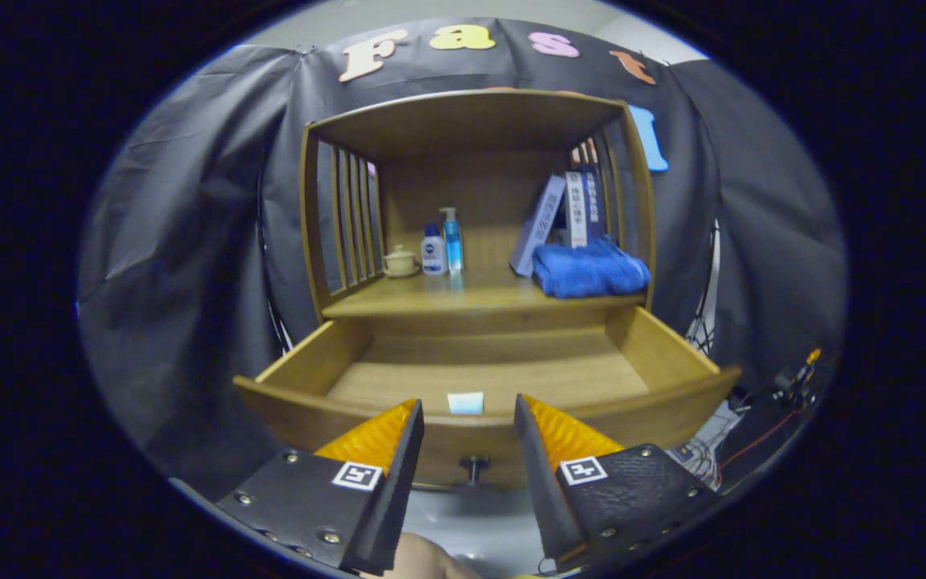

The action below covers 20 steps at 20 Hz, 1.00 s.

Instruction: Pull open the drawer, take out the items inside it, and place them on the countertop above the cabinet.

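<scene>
We see the drawer (479,378) of the wooden cabinet (471,129) pulled well out toward us, its curved front panel just ahead of the fingers. Our gripper (469,422) is spread wide with nothing between the fingers (383,438); they touch nothing and hang in front of the drawer front, apart from it. The drawer knob (473,466) sits on the front panel, in the gap between the two fingers and lower than their tips. Inside the drawer we note one small pale item (465,402), flat and rectangular, lying on the drawer floor against the inner side of the front panel, roughly midway along it and directly beyond the gap between the fingers. We cannot tell what it is. The remaining drawer floor is bare wood. Above the drawer, the counter (463,301) carries several things: a small lidded cup (399,261) near its left rear corner, a white bottle (433,251) just beside a blue pump bottle (452,240) toward the rear middle, a folded blue towel (589,272) at the right front corner, and upright books (567,213) leaning behind the towel against the right rear corner.
</scene>
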Available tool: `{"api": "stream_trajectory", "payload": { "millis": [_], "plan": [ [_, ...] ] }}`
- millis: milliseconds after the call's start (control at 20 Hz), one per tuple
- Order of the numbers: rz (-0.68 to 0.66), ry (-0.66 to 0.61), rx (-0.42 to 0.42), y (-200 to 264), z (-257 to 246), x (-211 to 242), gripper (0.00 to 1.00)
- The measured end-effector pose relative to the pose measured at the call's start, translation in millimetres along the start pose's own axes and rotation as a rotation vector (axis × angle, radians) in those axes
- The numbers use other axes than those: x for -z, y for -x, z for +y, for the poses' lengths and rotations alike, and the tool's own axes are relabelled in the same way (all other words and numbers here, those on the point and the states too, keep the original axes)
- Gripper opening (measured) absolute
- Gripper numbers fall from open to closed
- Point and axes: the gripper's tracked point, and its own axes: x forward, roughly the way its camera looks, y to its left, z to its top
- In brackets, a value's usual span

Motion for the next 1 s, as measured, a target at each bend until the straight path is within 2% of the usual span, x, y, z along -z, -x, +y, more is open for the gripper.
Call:
{"api": "stream_trajectory", "payload": {
  "millis": [100, 200, 350, 450, 600, 750, 1000],
  "plan": [
    [0.069, 0.018, -0.031, -22.3, 5.2, -11.0, 0.66],
    [0.13, 0.03, -0.063, -50.5, 12.2, -20.1, 0.72],
    [0.281, 0.095, -0.054, -91.1, 6.6, -7.0, 0.93],
    [0.419, 0.141, -0.049, -111.8, 2.9, 18.6, 0.99],
    [0.605, 0.198, -0.041, -127.8, -1.7, 57.2, 1.0],
    [0.73, 0.276, -0.019, -139.5, -15.4, 89.6, 0.99],
    [0.87, 0.239, -0.019, -139.5, -20.4, 113.0, 0.99]
  ]
}}
